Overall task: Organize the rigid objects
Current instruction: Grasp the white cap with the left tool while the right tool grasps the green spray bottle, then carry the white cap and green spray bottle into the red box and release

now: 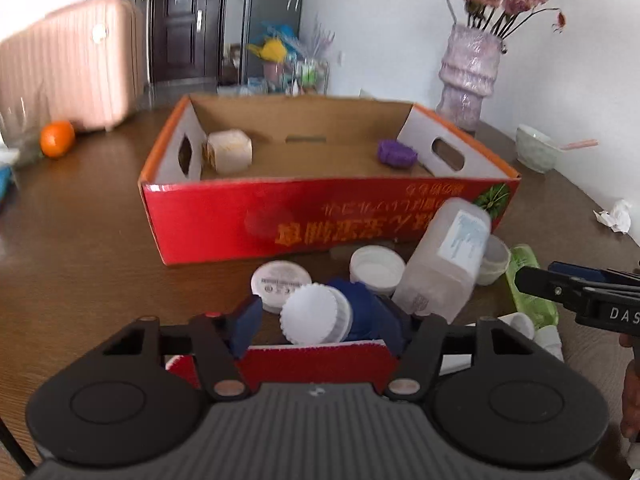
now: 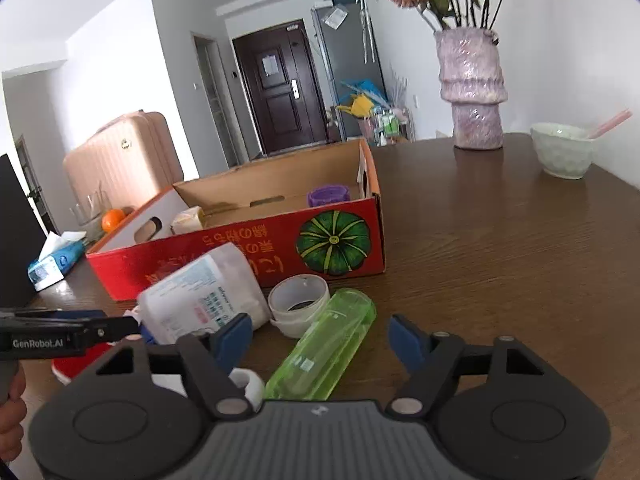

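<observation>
A red cardboard box [image 1: 240, 220] stands open on the brown table, also in the right wrist view [image 2: 256, 248]. Inside it lie a cream cube-shaped container [image 1: 230, 150] and a purple piece [image 1: 394, 153]. My left gripper [image 1: 320, 320] is shut on a dark blue bottle with a white ribbed cap [image 1: 314, 314], held just in front of the box. My right gripper [image 2: 320, 340] is open over a green transparent case [image 2: 324, 348]. A translucent white jug [image 1: 444, 256] leans against the box; it also shows in the right wrist view [image 2: 200, 296].
White lids [image 1: 280, 280] and a white jar [image 2: 298, 304] lie before the box. A red object [image 1: 316, 362] is under my left gripper. A purple vase [image 2: 472, 92], a pale bowl [image 2: 562, 154], an orange [image 1: 57, 138], a tissue pack [image 2: 56, 262] and crumpled paper [image 1: 614, 216] sit around.
</observation>
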The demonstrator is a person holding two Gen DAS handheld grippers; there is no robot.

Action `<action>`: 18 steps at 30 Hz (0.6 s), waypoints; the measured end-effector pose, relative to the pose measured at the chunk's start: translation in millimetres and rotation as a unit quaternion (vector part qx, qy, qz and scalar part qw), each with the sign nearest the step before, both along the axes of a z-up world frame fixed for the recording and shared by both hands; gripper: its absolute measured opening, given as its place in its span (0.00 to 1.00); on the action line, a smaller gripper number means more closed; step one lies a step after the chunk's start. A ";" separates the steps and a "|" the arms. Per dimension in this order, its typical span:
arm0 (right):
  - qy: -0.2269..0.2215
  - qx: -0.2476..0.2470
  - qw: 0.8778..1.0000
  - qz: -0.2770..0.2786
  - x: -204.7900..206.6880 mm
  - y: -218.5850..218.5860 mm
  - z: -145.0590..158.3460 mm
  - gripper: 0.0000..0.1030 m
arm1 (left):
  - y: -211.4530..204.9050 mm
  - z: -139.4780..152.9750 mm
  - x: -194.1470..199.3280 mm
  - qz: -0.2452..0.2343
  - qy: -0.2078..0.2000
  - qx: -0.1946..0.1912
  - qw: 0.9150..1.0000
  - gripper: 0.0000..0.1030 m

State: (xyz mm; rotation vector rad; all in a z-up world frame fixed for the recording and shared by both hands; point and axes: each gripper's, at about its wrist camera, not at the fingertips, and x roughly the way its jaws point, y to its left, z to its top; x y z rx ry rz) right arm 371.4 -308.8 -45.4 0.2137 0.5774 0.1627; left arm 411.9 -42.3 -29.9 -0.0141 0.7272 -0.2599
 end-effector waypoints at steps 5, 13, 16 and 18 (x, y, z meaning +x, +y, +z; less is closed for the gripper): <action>0.012 -0.028 1.000 0.005 3.8 -3.5 -4.8 0.55 | 8.3 -4.2 3.0 -0.013 0.008 -0.035 0.999 0.61; 0.028 -0.074 0.997 0.013 3.1 1.5 -4.2 0.45 | 14.7 -4.7 6.8 -0.023 0.017 -0.067 0.997 0.40; 0.029 -0.099 0.995 0.011 4.6 5.7 -11.5 0.40 | 17.4 -5.5 5.6 -0.015 0.014 -0.077 0.997 0.40; 0.028 -0.108 0.994 0.003 3.3 6.9 -11.0 0.30 | 18.7 -3.2 1.2 -0.006 0.006 -0.080 0.997 0.40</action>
